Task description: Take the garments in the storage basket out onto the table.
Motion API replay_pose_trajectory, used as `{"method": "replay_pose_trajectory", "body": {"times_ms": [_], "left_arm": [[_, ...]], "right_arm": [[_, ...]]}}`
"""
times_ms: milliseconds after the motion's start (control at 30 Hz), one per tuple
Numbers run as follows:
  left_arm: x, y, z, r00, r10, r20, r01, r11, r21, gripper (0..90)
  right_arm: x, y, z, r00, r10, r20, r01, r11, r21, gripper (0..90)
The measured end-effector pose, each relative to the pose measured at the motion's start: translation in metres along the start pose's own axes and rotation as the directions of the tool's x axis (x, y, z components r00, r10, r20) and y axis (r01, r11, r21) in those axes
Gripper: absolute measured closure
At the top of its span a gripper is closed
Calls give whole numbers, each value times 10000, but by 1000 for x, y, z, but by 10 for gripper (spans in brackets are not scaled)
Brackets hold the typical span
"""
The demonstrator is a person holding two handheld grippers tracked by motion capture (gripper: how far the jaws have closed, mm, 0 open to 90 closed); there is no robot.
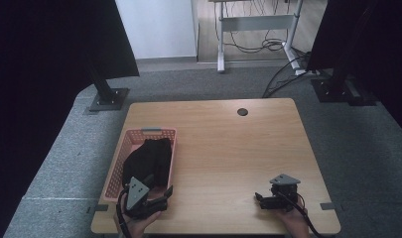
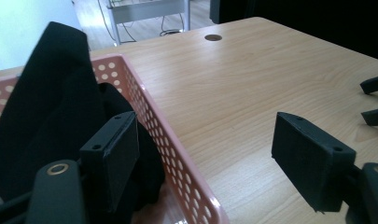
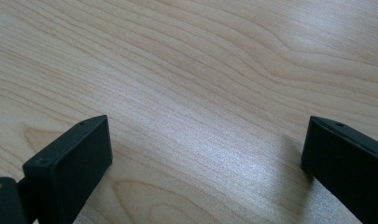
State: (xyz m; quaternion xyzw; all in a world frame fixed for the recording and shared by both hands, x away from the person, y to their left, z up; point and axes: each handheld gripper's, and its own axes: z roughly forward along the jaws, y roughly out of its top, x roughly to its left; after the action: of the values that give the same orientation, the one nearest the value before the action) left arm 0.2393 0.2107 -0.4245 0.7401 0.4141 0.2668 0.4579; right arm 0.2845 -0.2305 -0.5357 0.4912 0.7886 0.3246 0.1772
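A pink perforated basket (image 1: pixel 115 167) stands at the table's left side with a black cloth (image 1: pixel 148 159) bundled inside it. My left gripper (image 1: pixel 161 197) hangs open at the basket's near right corner; in the left gripper view one jaw is inside the basket (image 2: pixel 177 154) beside the black cloth (image 2: pixel 51 98) and the other is over the table. Near the front right of the table my right gripper (image 1: pixel 259 200) is open, its jaws wide apart over bare wood with nothing between them.
The wooden table (image 1: pixel 228 148) has a round cable hole (image 1: pixel 242 111) near its far edge. Black stands (image 1: pixel 106 96) flank the table on grey carpet, and a desk frame with cables (image 1: pixel 268 29) stands beyond.
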Motion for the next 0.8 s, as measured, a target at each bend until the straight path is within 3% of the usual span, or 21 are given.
{"method": "replay_pose_trajectory", "body": {"times_ms": [800], "left_arm": [[8, 1, -2, 9997, -40, -224, 43, 9999, 119, 226]], "right_arm": [[0, 0, 0, 10000, -8, -5, 8, 10000, 0, 12]]}}
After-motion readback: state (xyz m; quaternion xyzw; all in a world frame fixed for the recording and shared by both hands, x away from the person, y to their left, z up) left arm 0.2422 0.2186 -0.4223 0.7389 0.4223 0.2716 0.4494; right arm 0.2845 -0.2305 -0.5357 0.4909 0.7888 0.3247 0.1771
